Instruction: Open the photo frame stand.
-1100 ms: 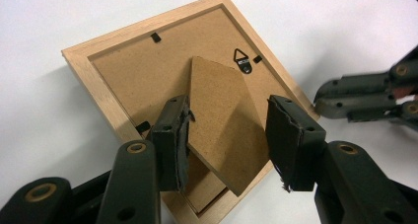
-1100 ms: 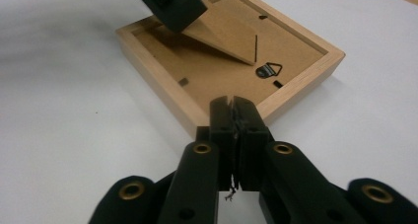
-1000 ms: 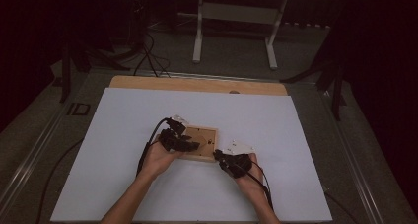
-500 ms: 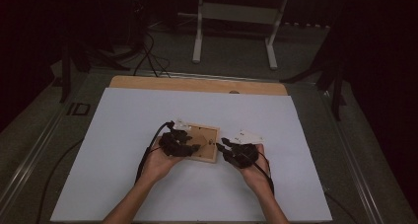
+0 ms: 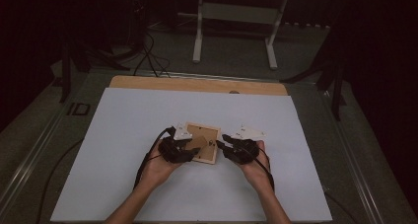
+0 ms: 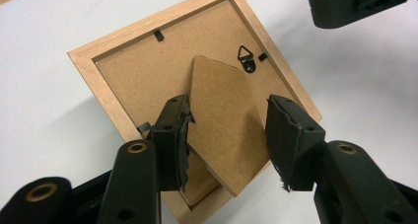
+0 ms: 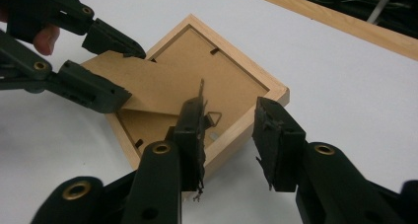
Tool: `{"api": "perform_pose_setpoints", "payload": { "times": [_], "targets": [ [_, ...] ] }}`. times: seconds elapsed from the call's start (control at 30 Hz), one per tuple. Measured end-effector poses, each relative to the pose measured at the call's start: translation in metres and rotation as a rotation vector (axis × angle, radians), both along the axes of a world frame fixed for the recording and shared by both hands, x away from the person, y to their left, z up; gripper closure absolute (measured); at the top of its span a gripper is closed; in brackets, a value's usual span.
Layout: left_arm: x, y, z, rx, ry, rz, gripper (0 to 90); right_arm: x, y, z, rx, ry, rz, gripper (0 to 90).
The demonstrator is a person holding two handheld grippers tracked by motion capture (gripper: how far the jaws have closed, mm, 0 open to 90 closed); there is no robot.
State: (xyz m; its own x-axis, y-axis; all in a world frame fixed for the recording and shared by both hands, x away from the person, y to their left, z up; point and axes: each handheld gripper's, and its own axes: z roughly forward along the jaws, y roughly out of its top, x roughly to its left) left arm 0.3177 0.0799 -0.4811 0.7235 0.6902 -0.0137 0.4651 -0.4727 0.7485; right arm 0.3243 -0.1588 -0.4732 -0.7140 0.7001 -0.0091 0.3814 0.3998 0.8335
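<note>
So this is a small wooden picture frame point(image 5: 202, 142) lying face down on the white sheet, roughly mid-bench and a bit toward the near edge, with its cardboard easel stand point(image 6: 224, 123) swung up off the backing board.

Nearest to the person, the left gripper point(image 6: 226, 137) has its jaws around that stand. In the left gripper view the flap sits between the 2 pads, with the left pad right at its edge and a sliver of gap on the right, so I'd call it a loose bracket rather than a real pinch. The right gripper point(image 7: 229, 135) has just been opening its jaws; they stand apart over the frame's near corner, nothing between them but air and the little triangular hanger point(image 7: 213, 118) just past the tip.

Handling-wise, I'd guess the frame is light and stiff, and it'll skate on that smooth sheet if pushed sideways. The stand is thin fibreboard on a weak hinge, which bends or tears easily, so go gently there. There's probably glass on the hidden front. The safest grip looks like the wooden rail, across an edge or corner.

Farther back, the bare bench's wooden far edge point(image 5: 197, 83) shows beyond the sheet.
</note>
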Motion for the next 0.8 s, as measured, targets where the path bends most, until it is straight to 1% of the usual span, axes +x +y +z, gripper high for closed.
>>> {"api": "perform_pose_setpoints", "payload": {
  "times": [0.1, 0.17, 0.27, 0.53, 0.8],
  "targets": [
    [-0.004, 0.000, -0.001, 0.008, -0.021, 0.001, 53.2, 0.002, -0.001, 0.000, 0.009, 0.011, 0.000, 63.2],
    [-0.006, 0.000, -0.001, 0.015, -0.032, 0.000, 53.2, 0.004, -0.001, -0.001, 0.007, 0.013, -0.002, 62.6],
    [-0.007, 0.000, -0.002, 0.018, -0.045, -0.002, 53.2, 0.006, -0.001, -0.001, 0.011, 0.027, -0.001, 61.2],
    [-0.013, 0.000, -0.005, 0.010, -0.079, 0.000, 53.2, 0.013, -0.001, -0.003, 0.029, 0.062, 0.002, 57.2],
    [-0.020, 0.000, -0.007, 0.017, -0.115, 0.001, 53.2, 0.020, 0.002, -0.008, 0.019, 0.087, 0.002, 54.0]
  ]
}}
